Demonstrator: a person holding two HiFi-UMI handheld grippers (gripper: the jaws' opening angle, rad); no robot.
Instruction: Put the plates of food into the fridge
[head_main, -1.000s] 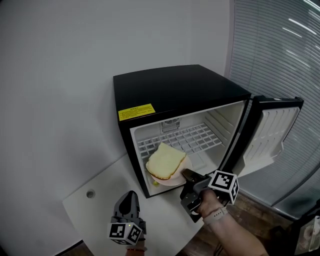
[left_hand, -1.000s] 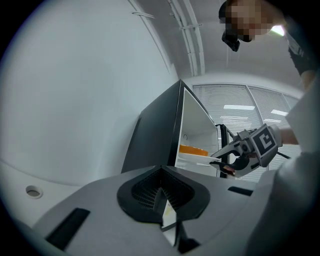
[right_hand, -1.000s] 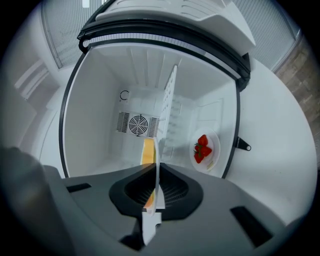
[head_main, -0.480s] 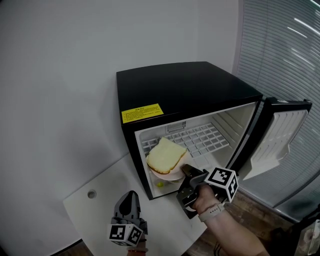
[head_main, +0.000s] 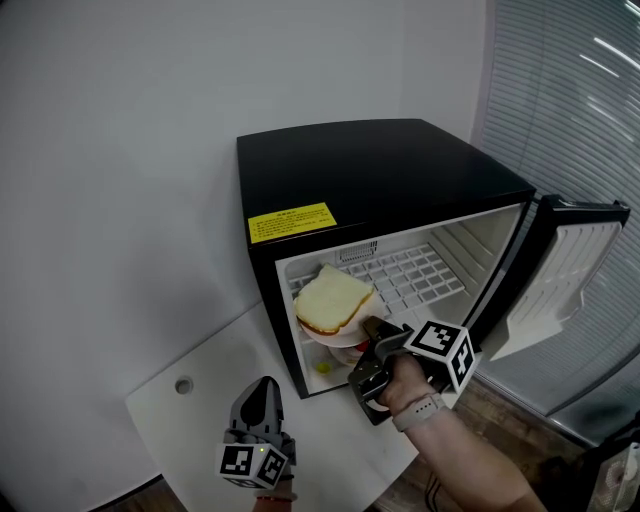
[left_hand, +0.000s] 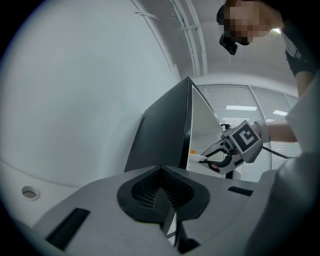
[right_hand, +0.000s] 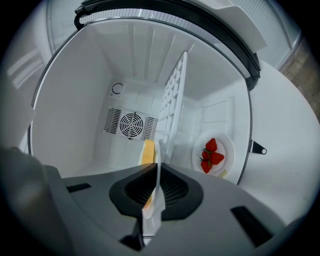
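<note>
My right gripper (head_main: 372, 338) pinches the rim of the plate (head_main: 338, 340) carrying bread (head_main: 332, 303), at the fridge (head_main: 380, 175) mouth just above the wire shelf (head_main: 412, 272). A rim-only grip could tilt, sliding the bread off. My left gripper (head_main: 262, 402) hangs closed, empty.

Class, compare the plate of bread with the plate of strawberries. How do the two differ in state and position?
The plate of bread is pinched by its rim in the right claw at the opening of the fridge. The plate of strawberries lies untouched on the fridge floor, under the wire shelf. The plate of bread carries a pale slice, while the plate of strawberries carries red fruit. Both are white.
</note>
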